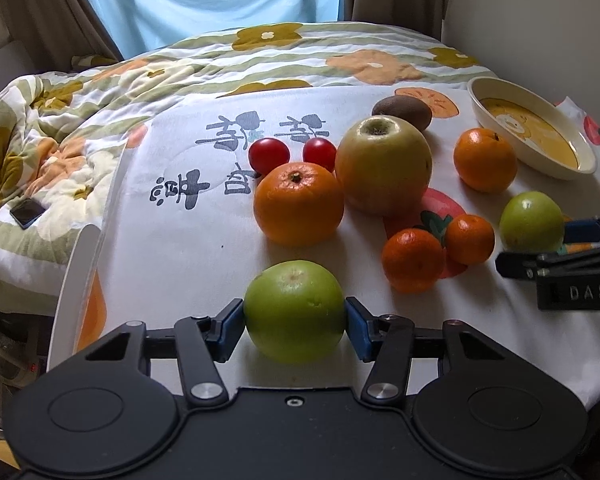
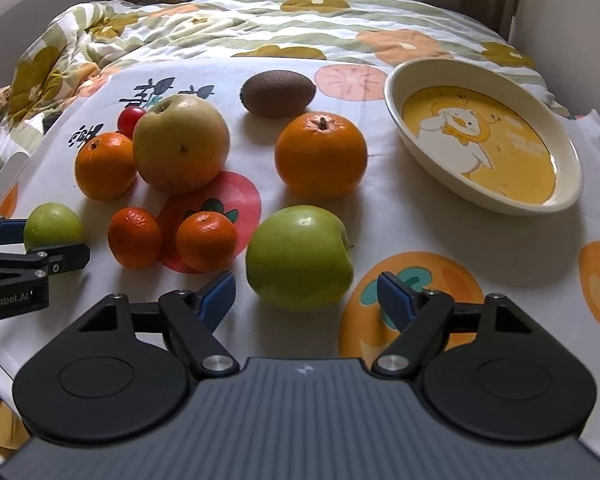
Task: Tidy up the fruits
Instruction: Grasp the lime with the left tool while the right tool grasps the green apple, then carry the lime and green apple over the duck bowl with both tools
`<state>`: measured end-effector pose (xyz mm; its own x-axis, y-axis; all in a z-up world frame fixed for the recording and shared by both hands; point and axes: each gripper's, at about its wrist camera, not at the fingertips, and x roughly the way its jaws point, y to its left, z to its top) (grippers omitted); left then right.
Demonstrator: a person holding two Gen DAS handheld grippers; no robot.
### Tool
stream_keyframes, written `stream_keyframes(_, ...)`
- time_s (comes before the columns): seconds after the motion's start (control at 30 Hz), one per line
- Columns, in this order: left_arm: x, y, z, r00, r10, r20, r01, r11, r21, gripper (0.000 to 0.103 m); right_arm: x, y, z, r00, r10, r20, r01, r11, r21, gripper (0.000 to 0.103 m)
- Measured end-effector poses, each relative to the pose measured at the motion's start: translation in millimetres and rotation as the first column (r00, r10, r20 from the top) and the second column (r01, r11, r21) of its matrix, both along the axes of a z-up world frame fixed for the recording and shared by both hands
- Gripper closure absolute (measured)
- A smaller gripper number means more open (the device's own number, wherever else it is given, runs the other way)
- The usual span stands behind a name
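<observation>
On the white fruit-printed cloth (image 2: 400, 236) lie 2 round green fruits, 1 large yellow-green apple (image 2: 180, 144), 2 big oranges, 2 small mandarins, 2 red cherry tomatoes, 1 brown fuzzy kiwi (image 2: 278, 93) and 1 cream oval dish with a yellow duck picture (image 2: 398, 98). The left gripper (image 1: 295, 326) presses its blue pads on both flanks of the smaller round green fruit (image 1: 295, 310), which sits on the cloth dead centre between the fingers; its skin is smooth, pale lime, with a dull patch on top. The right gripper (image 2: 306, 292) stands with jaws apart around the larger glossy green apple (image 2: 299, 257): the apple lies at 12 o'clock from the tongs, gaps showing on each side (no pad touches it). From that apple, one big orange (image 2: 321, 155) is at 12 o'clock, the dish at 2 o'clock, the 2 small mandarins (image 2: 206, 241) at 9 o'clock, the other big orange (image 2: 105, 166) and a cherry tomato (image 2: 130, 120) at 10 o'clock.
</observation>
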<state>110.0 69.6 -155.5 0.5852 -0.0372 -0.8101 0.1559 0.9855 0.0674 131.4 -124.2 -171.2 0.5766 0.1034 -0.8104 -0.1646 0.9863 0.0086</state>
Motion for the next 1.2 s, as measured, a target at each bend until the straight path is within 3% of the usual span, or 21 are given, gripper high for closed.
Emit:
stream_keyframes(0.23,-7,-1,0,1.0,0.008,-0.003,-0.007,1.0,0.003,0.045,1,5,-3,0.999,0.045,0.016,-0.044,0.998,-0.042,0.026)
stream_keyframes(0.37,-9,-2,0,1.0,0.01,-0.001,-0.01,1.0,0.005,0.045,2,5,-5,0.997,0.074,0.034,-0.072,0.996,-0.05,0.026)
stream_keyframes(0.47,-12,-6,2,1.0,0.019,0.003,-0.019,1.0,0.007,0.045,3,5,-5,0.994,0.098,0.041,-0.096,0.994,-0.049,0.032)
stream_keyframes(0.63,-20,-16,12,0.998,0.063,0.021,-0.063,0.998,0.005,0.045,3,-6,-3,0.993,0.112,0.045,-0.112,0.994,-0.002,0.032)
stream_keyframes(0.93,-38,-61,48,0.991,0.112,0.074,-0.112,0.994,-0.01,0.045,-9,-50,34,0.984,0.147,0.1,-0.153,0.987,0.053,0.032)
stream_keyframes(1.2,-45,-120,91,0.985,0.087,0.151,-0.082,0.996,-0.041,0.045,-20,-115,78,0.983,0.126,0.137,-0.135,0.989,0.063,0.032)
